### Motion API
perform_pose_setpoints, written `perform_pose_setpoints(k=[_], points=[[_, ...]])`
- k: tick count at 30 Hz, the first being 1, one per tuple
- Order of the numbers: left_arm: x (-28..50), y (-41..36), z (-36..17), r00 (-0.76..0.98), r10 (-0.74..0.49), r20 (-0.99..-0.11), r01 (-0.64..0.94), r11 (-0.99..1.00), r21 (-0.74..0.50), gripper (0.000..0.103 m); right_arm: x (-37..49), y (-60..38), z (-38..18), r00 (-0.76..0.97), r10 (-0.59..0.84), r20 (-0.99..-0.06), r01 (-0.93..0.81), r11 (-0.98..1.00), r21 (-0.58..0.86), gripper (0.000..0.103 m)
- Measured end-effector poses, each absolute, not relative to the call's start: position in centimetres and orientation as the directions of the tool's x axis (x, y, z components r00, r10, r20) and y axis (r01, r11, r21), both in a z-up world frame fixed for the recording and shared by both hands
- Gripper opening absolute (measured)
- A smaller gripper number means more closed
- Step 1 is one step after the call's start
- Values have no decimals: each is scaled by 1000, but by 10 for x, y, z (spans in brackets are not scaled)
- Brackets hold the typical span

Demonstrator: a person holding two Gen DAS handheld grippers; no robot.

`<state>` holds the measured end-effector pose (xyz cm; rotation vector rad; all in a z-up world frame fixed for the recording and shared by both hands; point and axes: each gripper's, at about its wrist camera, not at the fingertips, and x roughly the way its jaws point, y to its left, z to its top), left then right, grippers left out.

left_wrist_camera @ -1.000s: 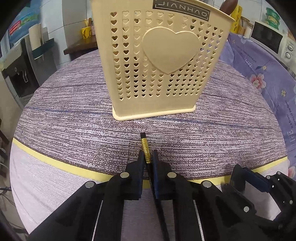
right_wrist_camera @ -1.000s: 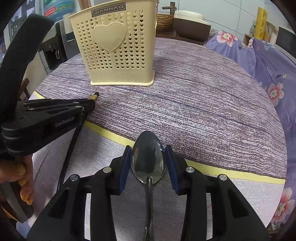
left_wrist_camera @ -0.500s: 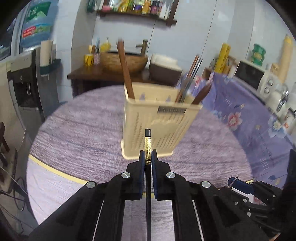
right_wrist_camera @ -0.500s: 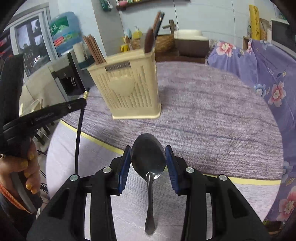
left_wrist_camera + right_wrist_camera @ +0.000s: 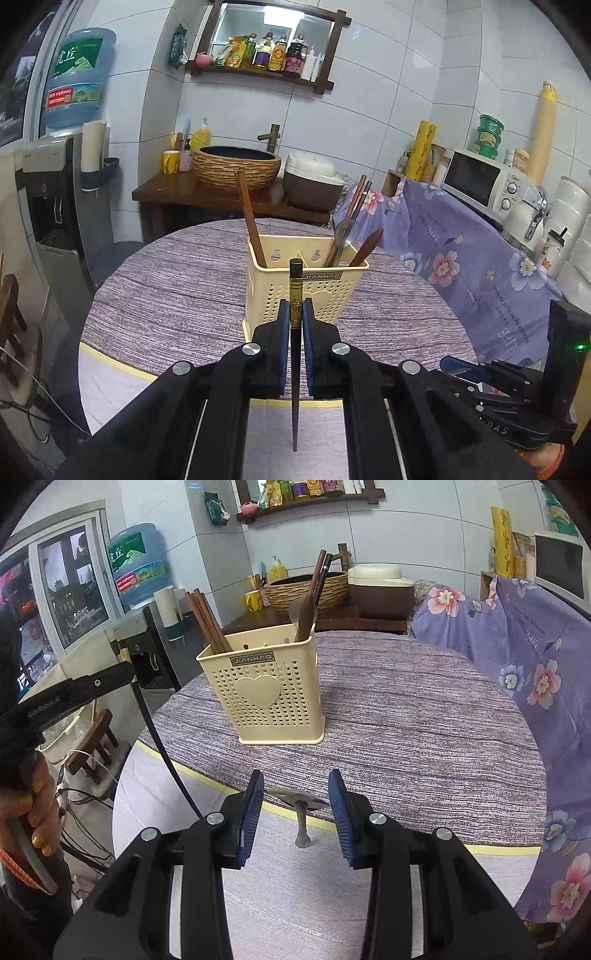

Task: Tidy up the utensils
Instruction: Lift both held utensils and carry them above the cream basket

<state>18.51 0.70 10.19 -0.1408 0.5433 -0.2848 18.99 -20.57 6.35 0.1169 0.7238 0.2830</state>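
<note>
A cream perforated utensil holder (image 5: 308, 284) stands on the round table, also in the right wrist view (image 5: 264, 694), with brown chopsticks (image 5: 207, 622) and spoons in it. My left gripper (image 5: 295, 314) is shut on a black chopstick (image 5: 295, 295) with a gold band, held upright in front of the holder. The left gripper and chopstick also show in the right wrist view (image 5: 110, 679). My right gripper (image 5: 295, 801) is open above a metal spoon (image 5: 301, 805) that lies on the table between the pads without touching them.
The round table (image 5: 424, 720) has a purple striped cloth with a yellow tape line (image 5: 207, 779) near the front. A floral purple cloth (image 5: 535, 646) hangs at the right. A water dispenser (image 5: 55, 184), a counter with a basin (image 5: 236, 170) and a microwave (image 5: 480, 177) stand behind.
My left gripper has lifted the chopstick up off the table and back from the holder. My right gripper has opened and risen; the spoon it held now lies on the table.
</note>
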Motion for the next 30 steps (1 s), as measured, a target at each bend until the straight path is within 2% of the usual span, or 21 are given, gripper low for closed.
perform_pose_setpoints(k=[17,24,30], points=[[181,17,128,829,-340,-444,265,938,-224,8,198,-198,82,720,309,-622,-262,950,169,37],[195,19,198,861,-363,-356,302,928,-216,8,220,-185,147,777,322,-541,-317,943,107,37],[223,15,264,920,-301,-250,255,946,-200,8,254,-163,220,854,305,-421,-319,947,40,37]])
